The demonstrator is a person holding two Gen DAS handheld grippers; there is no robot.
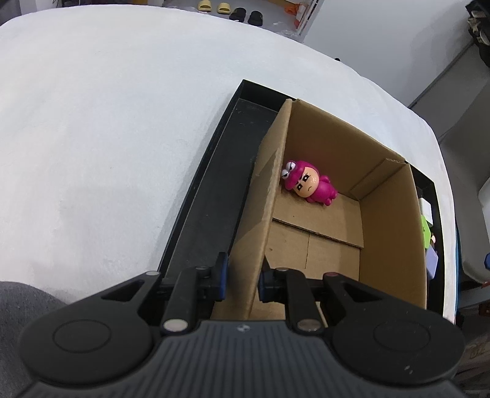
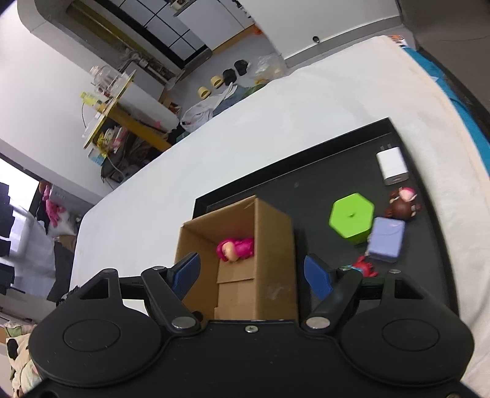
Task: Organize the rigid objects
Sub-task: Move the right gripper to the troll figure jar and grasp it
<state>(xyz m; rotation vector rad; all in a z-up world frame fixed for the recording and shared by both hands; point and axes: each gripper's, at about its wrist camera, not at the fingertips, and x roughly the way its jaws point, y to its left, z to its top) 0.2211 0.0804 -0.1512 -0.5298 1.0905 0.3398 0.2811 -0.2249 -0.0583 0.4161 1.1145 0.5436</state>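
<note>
An open cardboard box (image 1: 389, 214) stands on a black tray (image 1: 211, 174) on a white table. A pink toy figure (image 1: 309, 185) lies inside the box; it also shows in the right wrist view (image 2: 235, 249). My left gripper (image 1: 242, 281) is shut on the box's left wall (image 1: 263, 196). My right gripper (image 2: 251, 275) is open and empty above the box (image 2: 272, 254). On the tray (image 2: 306, 171) to the right lie a green hexagonal block (image 2: 352, 219), a lilac block (image 2: 386, 240), a white charger (image 2: 393, 165), a brown figure (image 2: 402, 205) and a red toy (image 2: 363, 266).
The white table (image 1: 107, 122) spreads left of and beyond the tray. Slippers (image 1: 214, 6) lie on the floor past its far edge. A cluttered yellow shelf (image 2: 113, 113) stands in the room behind.
</note>
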